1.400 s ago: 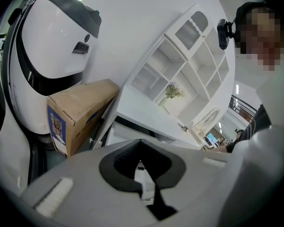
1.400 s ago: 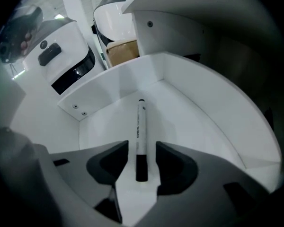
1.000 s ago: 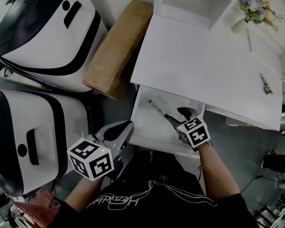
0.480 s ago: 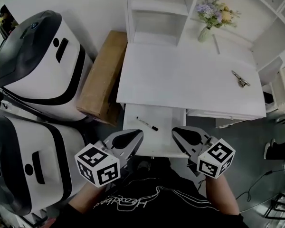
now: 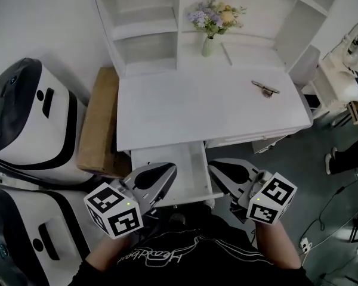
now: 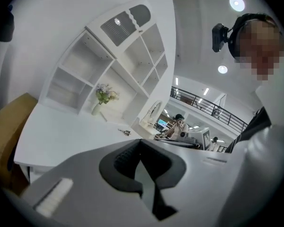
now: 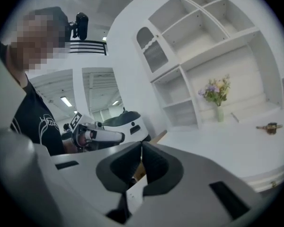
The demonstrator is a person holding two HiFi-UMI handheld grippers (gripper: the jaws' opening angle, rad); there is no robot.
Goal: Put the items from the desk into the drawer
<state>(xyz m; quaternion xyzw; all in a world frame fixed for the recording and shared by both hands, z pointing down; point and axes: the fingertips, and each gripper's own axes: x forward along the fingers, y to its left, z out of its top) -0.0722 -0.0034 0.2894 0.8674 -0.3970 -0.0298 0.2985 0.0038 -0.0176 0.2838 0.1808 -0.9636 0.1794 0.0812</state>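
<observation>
Facing the white desk (image 5: 197,109), both hand-held grippers hover at its front edge, one to each side of the open drawer (image 5: 167,157) as the head view shows them. Left gripper (image 5: 169,173): jaws pressed together, nothing between them. Right gripper (image 5: 215,171): jaws have just closed and now meet, likewise empty. Task item: a small metal object (image 5: 265,89) lies on the desk top near the right rear corner, well apart from both grippers. A vase of flowers (image 5: 209,39) stands at the rear edge, in front of the shelf unit (image 5: 149,22). A cardboard box (image 5: 98,124) lies just beside the desk's left edge.
</observation>
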